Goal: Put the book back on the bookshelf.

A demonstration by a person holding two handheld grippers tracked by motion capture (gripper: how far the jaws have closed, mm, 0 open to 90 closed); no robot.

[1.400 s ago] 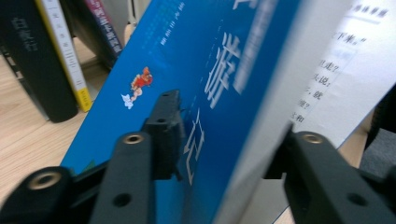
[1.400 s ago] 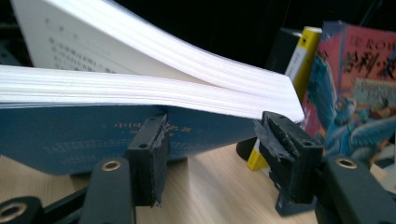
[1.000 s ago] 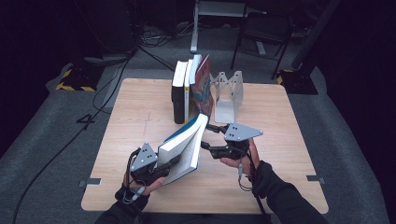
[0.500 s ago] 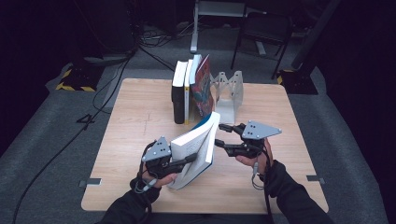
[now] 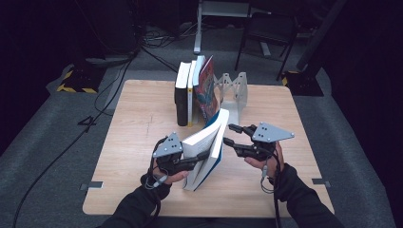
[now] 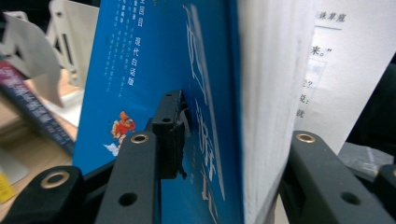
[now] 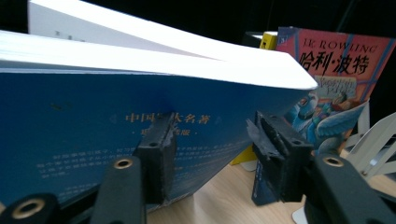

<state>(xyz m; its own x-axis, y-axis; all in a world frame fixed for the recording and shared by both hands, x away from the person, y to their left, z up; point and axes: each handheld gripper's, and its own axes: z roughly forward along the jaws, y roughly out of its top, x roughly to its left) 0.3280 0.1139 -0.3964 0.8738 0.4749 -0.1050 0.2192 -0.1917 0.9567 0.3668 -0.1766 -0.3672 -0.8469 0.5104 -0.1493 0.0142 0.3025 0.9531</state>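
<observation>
Low centre of the high view, the left tool (image 5: 202,156) pinches a blue book (image 5: 209,147) across its page block, its jaws just easing wider. The right tool (image 5: 229,134) stands spread beside the cover, gripping nothing. Behind, books (image 5: 192,90) lean at a bookend (image 5: 237,92) on the bench (image 5: 133,118). With that loosening grip, the tilted book may slip or fan open.

High cam: above person's side, faces fwd/down over worktop (image 5: 142,118). Both claw cams look along own jaws, v. close; all share blue book (image 5: 211,152).
</observation>
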